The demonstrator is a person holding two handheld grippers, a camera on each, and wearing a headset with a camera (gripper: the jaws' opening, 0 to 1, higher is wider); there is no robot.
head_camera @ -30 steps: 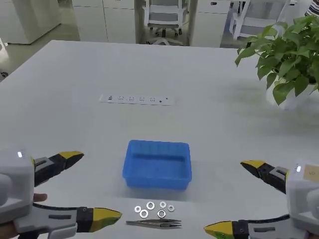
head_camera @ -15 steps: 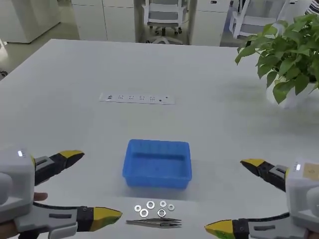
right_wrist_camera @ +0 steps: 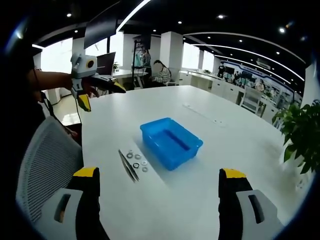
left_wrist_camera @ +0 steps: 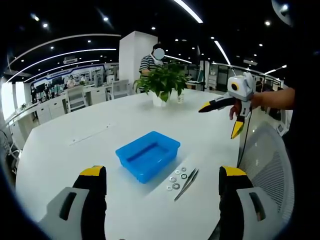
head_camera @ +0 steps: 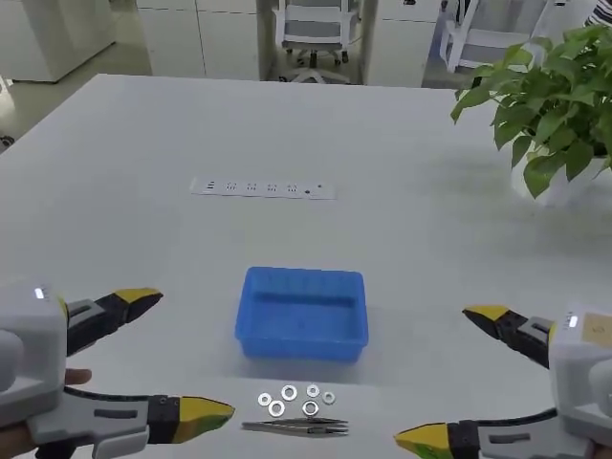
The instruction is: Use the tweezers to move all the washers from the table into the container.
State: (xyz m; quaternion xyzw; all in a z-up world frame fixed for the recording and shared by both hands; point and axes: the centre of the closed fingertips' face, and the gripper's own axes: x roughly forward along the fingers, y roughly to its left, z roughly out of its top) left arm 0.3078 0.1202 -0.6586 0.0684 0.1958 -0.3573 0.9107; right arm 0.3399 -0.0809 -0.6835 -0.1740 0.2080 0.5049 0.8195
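Observation:
Several small metal washers [head_camera: 295, 400] lie in a cluster on the white table, just in front of an empty blue container [head_camera: 303, 314]. Steel tweezers [head_camera: 295, 427] lie flat right below the washers. My left gripper [head_camera: 180, 356] is open at the near left, my right gripper [head_camera: 457, 377] open at the near right, both apart from everything. In the left gripper view the container [left_wrist_camera: 148, 154], washers [left_wrist_camera: 178, 179] and tweezers [left_wrist_camera: 186, 182] sit ahead between the jaws. The right gripper view has the container [right_wrist_camera: 171, 142], washers [right_wrist_camera: 136, 160] and tweezers [right_wrist_camera: 128, 165] too.
A white power strip [head_camera: 262, 189] lies flat further back on the table. A potted green plant [head_camera: 550, 100] stands at the far right. Office chairs [head_camera: 313, 31] stand beyond the far edge. A mesh chair back [right_wrist_camera: 45, 160] is close by the near edge.

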